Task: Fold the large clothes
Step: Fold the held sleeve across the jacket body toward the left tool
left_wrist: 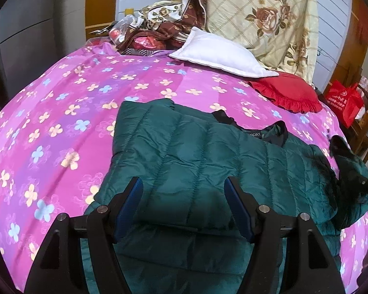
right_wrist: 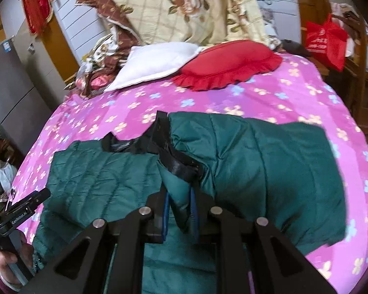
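Note:
A dark green quilted puffer jacket (left_wrist: pixel 189 154) with black collar trim lies on the pink flowered bedspread (left_wrist: pixel 61 112). My left gripper (left_wrist: pixel 184 188) hovers open just above the jacket's near part, nothing between its blue pads. In the right wrist view the same jacket (right_wrist: pixel 269 161) spreads across the bed, one side lifted and bunched toward the middle. My right gripper (right_wrist: pixel 180 196) is shut on a fold of green jacket fabric beside the black trim (right_wrist: pixel 179 161). The left gripper (right_wrist: pixel 29 203), held by a hand, shows at the lower left edge.
A white pillow (left_wrist: pixel 220 54) and a red frilled cushion (left_wrist: pixel 289 93) lie at the head of the bed, under a cream floral quilt (left_wrist: pixel 262 17). Brown bedding and bags (left_wrist: pixel 149 34) are piled at the back left. A red bag (left_wrist: pixel 343 100) hangs by wooden furniture right.

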`<state>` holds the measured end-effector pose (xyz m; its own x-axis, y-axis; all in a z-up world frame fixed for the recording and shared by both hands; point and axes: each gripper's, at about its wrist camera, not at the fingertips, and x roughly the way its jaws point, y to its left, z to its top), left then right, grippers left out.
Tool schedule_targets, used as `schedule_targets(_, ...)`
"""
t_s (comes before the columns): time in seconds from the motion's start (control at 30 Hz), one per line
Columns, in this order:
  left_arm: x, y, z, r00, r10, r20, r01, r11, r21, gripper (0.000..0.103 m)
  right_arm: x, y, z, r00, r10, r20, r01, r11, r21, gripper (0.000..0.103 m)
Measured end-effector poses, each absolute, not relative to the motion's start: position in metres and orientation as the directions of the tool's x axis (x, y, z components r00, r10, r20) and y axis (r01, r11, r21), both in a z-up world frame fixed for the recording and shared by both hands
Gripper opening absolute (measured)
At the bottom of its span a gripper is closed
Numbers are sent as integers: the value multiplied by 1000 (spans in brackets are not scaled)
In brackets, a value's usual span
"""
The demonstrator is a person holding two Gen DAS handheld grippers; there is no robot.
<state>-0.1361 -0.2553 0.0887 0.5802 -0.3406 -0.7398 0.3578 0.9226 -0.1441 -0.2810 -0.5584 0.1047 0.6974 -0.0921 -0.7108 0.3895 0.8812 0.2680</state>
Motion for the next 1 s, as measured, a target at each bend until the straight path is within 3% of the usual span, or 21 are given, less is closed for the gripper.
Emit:
schedule_targets(0.8, -101, -217, 87, 566, -346, -749, 293, 933, -210, 49, -180, -443, 56, 636, 157, -755, 217, 903, 371, 15)
schedule_targets(0.9, -102, -216, 89, 566, -352, -746, 293, 931, -217, 49, -177, -441, 53, 624, 154, -766, 225, 903, 365, 23)
schedule_targets(0.97, -104, -216, 91, 564, -359, -744, 298, 928, -222, 49, -179, -439, 56, 618, 171, -767, 211, 904, 372, 46)
schedule_targets(1.0, -105, -215, 91, 562, -365, -742, 302, 926, -226, 49, -182, -439, 61, 620, 190, -761, 198, 901, 387, 53)
